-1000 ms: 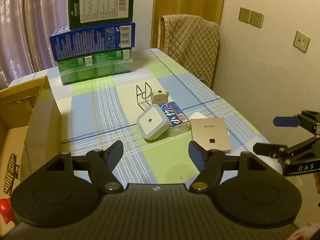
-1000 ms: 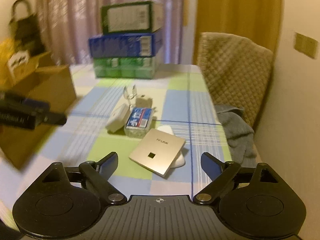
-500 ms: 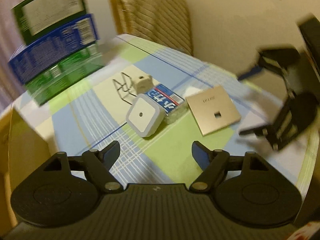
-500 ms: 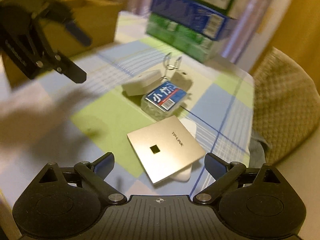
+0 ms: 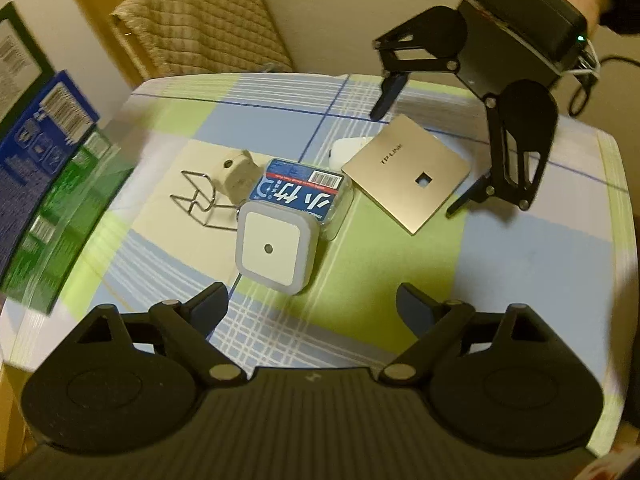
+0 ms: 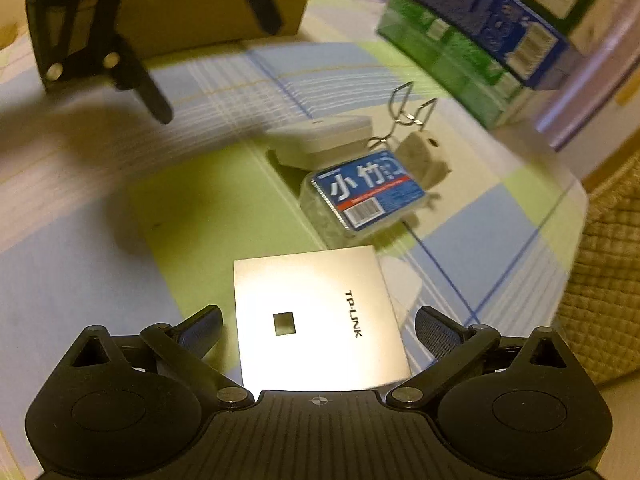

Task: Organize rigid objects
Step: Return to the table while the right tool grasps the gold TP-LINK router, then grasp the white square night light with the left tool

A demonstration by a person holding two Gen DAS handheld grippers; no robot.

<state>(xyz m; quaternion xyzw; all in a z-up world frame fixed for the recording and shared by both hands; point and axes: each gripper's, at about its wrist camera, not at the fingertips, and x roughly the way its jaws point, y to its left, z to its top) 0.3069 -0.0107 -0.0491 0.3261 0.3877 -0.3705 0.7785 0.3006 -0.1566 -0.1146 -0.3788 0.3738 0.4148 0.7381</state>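
A gold TP-LINK panel (image 5: 406, 172) (image 6: 316, 316) lies on the checked tablecloth, resting partly on a white object (image 5: 348, 150). My right gripper (image 6: 318, 330) (image 5: 416, 162) is open, its fingers either side of the panel, just above it. My left gripper (image 5: 312, 306) is open and empty, just short of a white-and-grey square night light (image 5: 276, 246) (image 6: 320, 140). Behind that lie a clear box with a blue label (image 5: 300, 196) (image 6: 366, 192), a beige plug adapter (image 5: 236, 172) (image 6: 424, 156) and a wire stand (image 5: 198, 202) (image 6: 408, 114).
Stacked green and blue cartons (image 5: 44, 160) (image 6: 480, 36) stand at the table's far side. A cardboard box (image 6: 200, 4) stands behind the left gripper. A chair with a quilted cover (image 5: 204, 24) (image 6: 608, 280) stands at the table's end.
Both grippers have moved in over the table. The right one has come down over the TP-LINK panel; the left one has swung toward the night light. Both stayed open.
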